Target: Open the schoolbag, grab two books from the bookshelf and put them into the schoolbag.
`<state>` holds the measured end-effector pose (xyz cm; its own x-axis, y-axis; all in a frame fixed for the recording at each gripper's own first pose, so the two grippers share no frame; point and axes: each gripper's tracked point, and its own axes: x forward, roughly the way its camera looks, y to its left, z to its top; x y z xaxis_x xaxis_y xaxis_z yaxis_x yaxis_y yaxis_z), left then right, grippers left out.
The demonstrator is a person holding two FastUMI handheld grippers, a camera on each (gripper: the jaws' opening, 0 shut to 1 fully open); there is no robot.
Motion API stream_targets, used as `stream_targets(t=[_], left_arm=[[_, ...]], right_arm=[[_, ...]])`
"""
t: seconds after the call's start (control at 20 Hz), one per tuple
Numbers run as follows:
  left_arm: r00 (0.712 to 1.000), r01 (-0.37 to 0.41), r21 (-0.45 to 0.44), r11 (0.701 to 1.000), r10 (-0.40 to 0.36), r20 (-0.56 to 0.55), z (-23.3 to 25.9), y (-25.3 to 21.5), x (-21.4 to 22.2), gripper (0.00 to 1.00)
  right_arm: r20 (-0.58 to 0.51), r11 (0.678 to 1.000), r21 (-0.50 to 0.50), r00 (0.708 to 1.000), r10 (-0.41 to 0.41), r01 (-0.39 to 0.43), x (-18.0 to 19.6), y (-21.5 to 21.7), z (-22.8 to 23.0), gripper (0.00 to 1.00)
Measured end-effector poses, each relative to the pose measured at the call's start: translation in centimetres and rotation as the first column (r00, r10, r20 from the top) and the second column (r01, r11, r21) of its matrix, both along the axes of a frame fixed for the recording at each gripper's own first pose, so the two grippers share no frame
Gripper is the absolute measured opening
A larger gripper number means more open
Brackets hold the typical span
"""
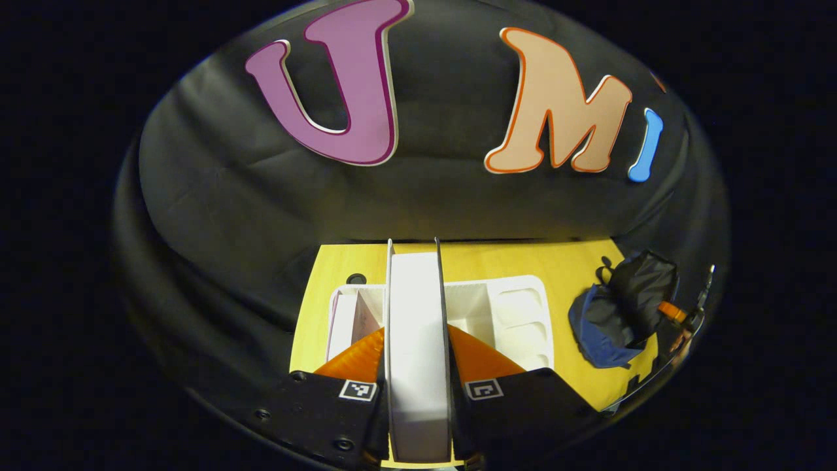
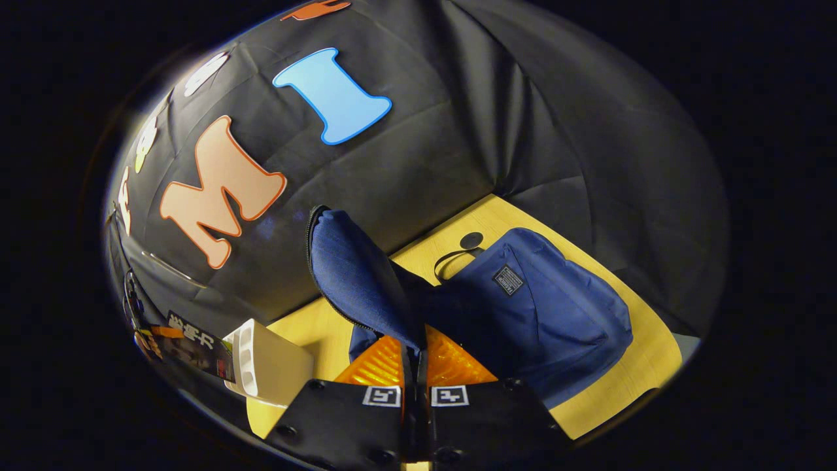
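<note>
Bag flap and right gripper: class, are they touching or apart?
Touching. In the right gripper view the gripper has its jaws closed on the raised flap of the bag, with the fabric pinched between them and no gap.

we see white plastic bookshelf [image 1: 516,314] on yellow wooden table [image 1: 523,261] | blue fabric schoolbag [image 1: 614,314] to its right, apart | another book [image 1: 343,320] in shelf's left compartment

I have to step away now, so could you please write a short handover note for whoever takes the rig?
Left tool: shut on a book, held over the white shelf.
Right tool: shut on the bag's flap, holding it up; the bag lies open on the table.
Done: bag opened, one book gripped.
Left: put this book into the bag, then a second from the shelf.
</note>
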<state>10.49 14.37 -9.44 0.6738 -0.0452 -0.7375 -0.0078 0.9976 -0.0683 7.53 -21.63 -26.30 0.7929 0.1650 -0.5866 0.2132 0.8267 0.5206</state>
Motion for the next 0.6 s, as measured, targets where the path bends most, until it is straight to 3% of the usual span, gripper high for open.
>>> stream_targets(t=[0.1,0.35,0.5,0.6], left_arm=[[1.000,-0.012,-0.030,0.999,0.013,0.020,1.3,0.1,0.1,0.34],[0.997,-0.053,-0.219,0.974,0.063,0.038,4.1,-0.8,-0.3,0.32],[0.996,-0.072,-0.338,0.938,0.087,0.031,4.3,-2.1,-0.3,0.34],[0.995,-0.083,-0.430,0.899,0.098,0.014,4.4,-3.1,-0.3,0.34]], right_arm=[[-0.001,1.000,-0.004,1.000,0.007,-0.007,0.0,0.0,0.0,0.06],[-0.001,1.000,0.001,1.000,0.010,-0.010,0.2,0.1,0.1,0.04],[0.000,1.000,0.001,1.000,0.014,-0.014,0.1,0.0,0.1,0.04],[-0.001,1.000,-0.001,1.000,0.020,-0.020,0.0,0.1,0.2,0.03]])
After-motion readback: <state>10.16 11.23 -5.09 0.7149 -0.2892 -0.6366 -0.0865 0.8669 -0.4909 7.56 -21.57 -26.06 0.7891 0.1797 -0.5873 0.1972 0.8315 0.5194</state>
